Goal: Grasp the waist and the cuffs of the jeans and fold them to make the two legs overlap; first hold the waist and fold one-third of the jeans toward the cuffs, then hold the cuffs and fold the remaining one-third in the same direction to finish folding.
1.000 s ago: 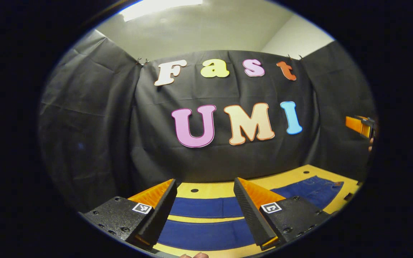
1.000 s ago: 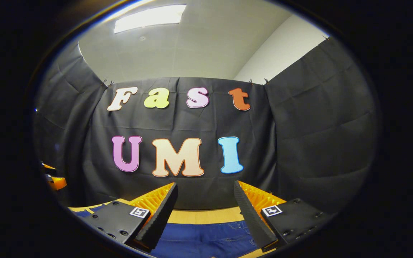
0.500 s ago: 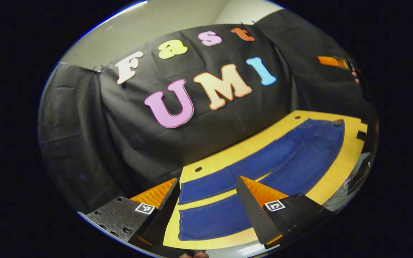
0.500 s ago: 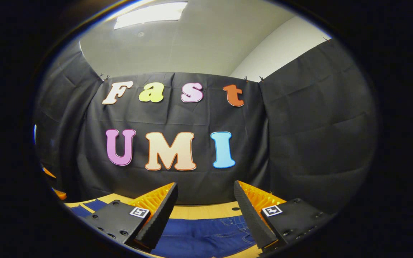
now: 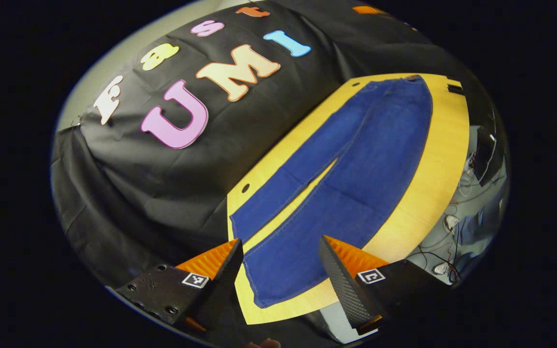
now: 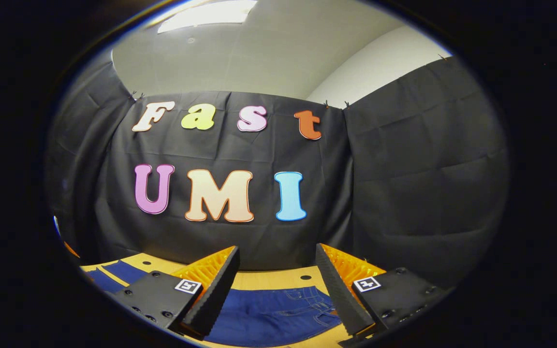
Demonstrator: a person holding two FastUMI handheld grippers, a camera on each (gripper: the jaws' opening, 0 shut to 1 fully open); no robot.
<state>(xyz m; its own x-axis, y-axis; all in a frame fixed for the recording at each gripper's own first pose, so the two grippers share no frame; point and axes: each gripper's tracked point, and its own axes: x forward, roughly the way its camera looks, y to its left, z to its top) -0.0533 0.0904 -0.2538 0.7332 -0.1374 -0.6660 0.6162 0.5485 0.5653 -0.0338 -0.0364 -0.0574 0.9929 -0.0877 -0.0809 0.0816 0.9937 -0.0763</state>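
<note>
1. one pair of jeans [image 5: 351, 169] is lying flat on one yellow table [image 5: 440, 159], both legs spread side by side with a thin wedge of table showing between them; in the left gripper view the cuffs are sitting toward 7 o'clock and the waist toward 1 o'clock.
2. two grippers are showing, each with two fingers. the left gripper [image 5: 281, 258] is hovering above the cuff end with its fingers spread wide and nothing between them but the near cuff seen below.
3. the right gripper [image 6: 277, 268] is hanging over the waist end, fingers likewise spread apart and gripping nothing; the waist part of the jeans [image 6: 278, 316] is lying under it toward 6 o'clock.
4. in the right gripper view the two legs are running off toward 8 o'clock, where the view's edge is cutting them off.
5. two small round holes in the table [image 6: 306, 277] are showing near the wall.
6. cables [image 5: 452, 222] beyond the table edge, toward 4 o'clock in the left gripper view, are blurring into a tangle that is hard to make out.
7. whether either gripper is touching the cloth is not telling from these angles.
</note>
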